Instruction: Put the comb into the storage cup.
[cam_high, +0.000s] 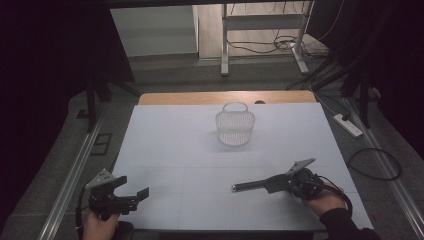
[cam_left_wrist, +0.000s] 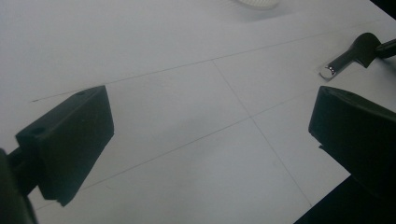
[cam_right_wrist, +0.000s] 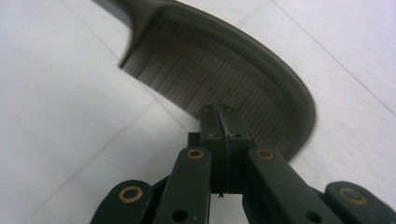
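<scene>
Black jaws of the right gripper (cam_right_wrist: 223, 122) are pressed tight together on the edge of a dark comb (cam_right_wrist: 224, 70), right at its curved back. Thin teeth run in rows across the comb, and its handle goes off to the far end.

From the high view, the comb (cam_high: 252, 185) sticks out from the right gripper (cam_high: 280, 182) toward the middle of the white table (cam_high: 170, 150). Its shiny handle tip is low, close to the table top; I cannot tell if it touches. A hand (cam_high: 325, 200) holds that gripper near the front right side of the table.

I think the comb is light and stiff. It is thin and flat, so it may be slippery and could swing or slide in a pinch. Its teeth look fine and might bend or snap, so the solid back is the best place to hold it, and that is where the jaws are now.

On the other side, the left gripper (cam_high: 131, 190) has its jaws wide apart with nothing in them. It sits near the front left corner, well apart from the comb.

Farther back, a white basket (cam_high: 235, 125) with a handle stands upright on the table, and I cannot see anything inside it.
</scene>
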